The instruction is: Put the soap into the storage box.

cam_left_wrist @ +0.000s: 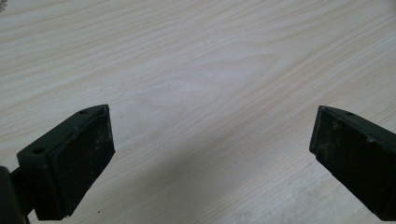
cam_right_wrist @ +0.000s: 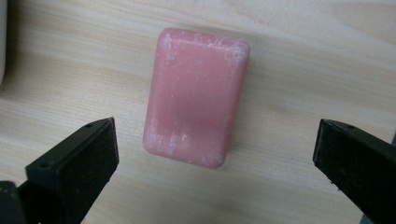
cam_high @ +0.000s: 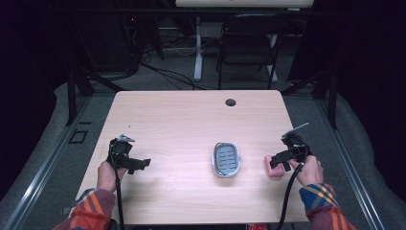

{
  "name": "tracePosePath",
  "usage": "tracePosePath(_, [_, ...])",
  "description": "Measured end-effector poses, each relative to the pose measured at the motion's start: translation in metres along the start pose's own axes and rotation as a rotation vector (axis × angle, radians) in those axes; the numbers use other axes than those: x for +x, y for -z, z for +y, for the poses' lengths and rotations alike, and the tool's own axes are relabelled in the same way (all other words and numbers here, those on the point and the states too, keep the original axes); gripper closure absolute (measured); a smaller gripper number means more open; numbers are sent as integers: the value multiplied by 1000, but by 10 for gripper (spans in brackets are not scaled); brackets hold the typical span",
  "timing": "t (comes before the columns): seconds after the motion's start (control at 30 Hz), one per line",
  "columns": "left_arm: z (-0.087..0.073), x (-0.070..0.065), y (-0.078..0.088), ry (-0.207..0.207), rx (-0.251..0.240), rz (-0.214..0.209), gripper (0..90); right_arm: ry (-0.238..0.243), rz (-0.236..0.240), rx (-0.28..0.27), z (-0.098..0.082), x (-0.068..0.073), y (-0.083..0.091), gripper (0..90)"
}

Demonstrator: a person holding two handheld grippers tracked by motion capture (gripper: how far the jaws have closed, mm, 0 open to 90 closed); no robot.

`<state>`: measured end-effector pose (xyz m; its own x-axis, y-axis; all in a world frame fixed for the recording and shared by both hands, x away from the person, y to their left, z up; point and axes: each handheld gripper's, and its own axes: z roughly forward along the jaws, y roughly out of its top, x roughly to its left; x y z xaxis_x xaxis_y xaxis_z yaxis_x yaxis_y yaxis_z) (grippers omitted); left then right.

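My right gripper (cam_right_wrist: 215,154) hangs over a pink bar of soap (cam_right_wrist: 196,95), jaws spread wide to either side and not touching it. The soap lies flat on the wooden table (cam_high: 182,115), near an oval soap dish (cam_high: 226,159). My left gripper (cam_left_wrist: 210,149) is spread too, over bare wood.

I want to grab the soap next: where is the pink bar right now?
In the high view the pink soap bar lies flat on the table's right side, just right of the soap dish, beneath the open right gripper.
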<state>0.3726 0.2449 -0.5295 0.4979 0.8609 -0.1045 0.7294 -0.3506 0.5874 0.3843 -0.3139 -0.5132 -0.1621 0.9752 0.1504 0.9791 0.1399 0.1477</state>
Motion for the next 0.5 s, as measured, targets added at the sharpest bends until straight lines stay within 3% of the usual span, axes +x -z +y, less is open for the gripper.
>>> tracePosePath(0.5, [0,1,0,9,-6,3,0,-4,1,31,14,9,-16,0])
